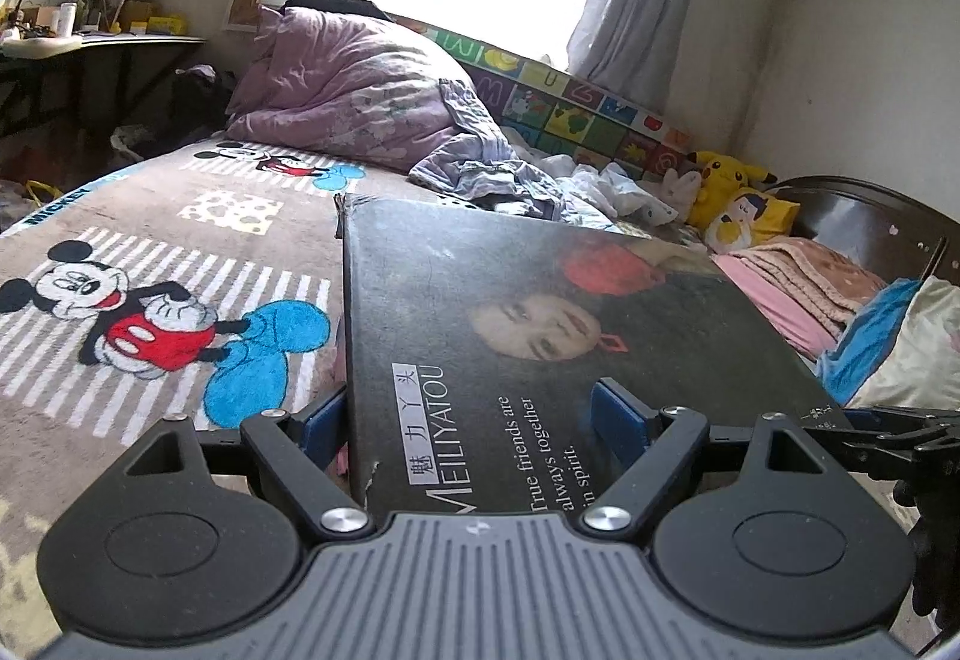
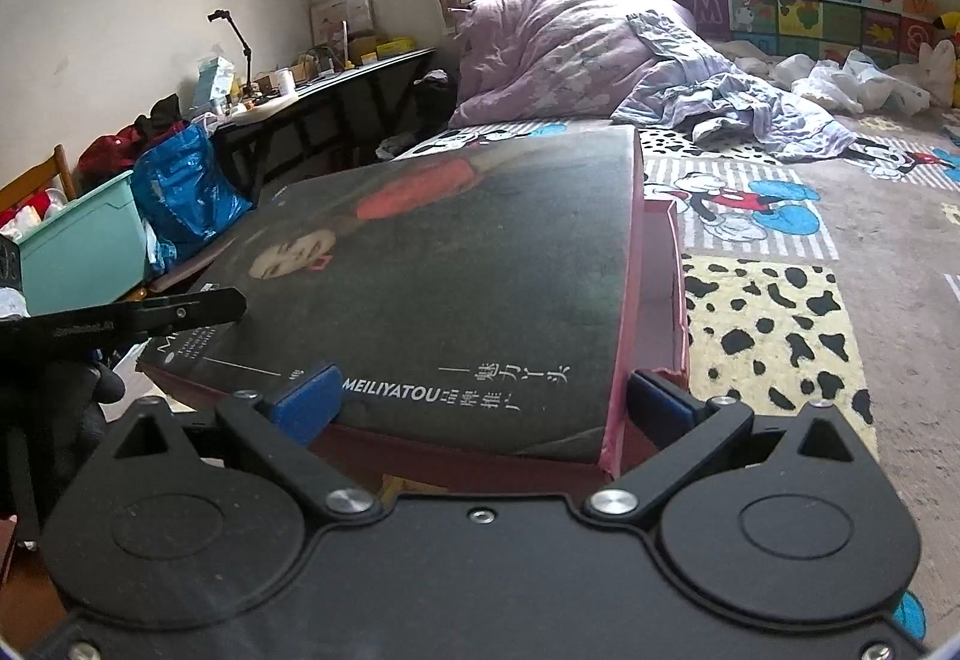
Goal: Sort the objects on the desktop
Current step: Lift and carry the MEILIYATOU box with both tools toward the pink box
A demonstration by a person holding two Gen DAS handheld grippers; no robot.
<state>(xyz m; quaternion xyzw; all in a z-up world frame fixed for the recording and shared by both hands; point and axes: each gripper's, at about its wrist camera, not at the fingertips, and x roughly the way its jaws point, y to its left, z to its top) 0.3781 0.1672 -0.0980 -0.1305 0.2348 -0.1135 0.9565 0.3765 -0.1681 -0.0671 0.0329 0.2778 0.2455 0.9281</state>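
Observation:
A large flat dark box lid (image 1: 540, 312) printed with a woman's face and "MEILIYATOU" fills the middle of both views; it also shows in the right wrist view (image 2: 456, 264). Under it sits a red box base (image 2: 660, 264), its rim showing on the right. My left gripper (image 1: 474, 414) has its jaws spread wide, one on each side of the lid's near left corner. My right gripper (image 2: 480, 399) is likewise spread wide around the lid's near right corner. The left gripper's black finger (image 2: 180, 309) shows at the lid's left edge. The box rests on the Mickey Mouse blanket (image 1: 150, 312).
A purple duvet (image 1: 354, 102) and crumpled clothes (image 1: 498, 168) lie at the bed's far end. Plush toys (image 1: 732, 198) and pink blankets (image 1: 798, 282) lie on the right. A cluttered desk (image 2: 312, 84), a teal bin (image 2: 84, 246) and a blue bag (image 2: 180, 186) stand left of the bed.

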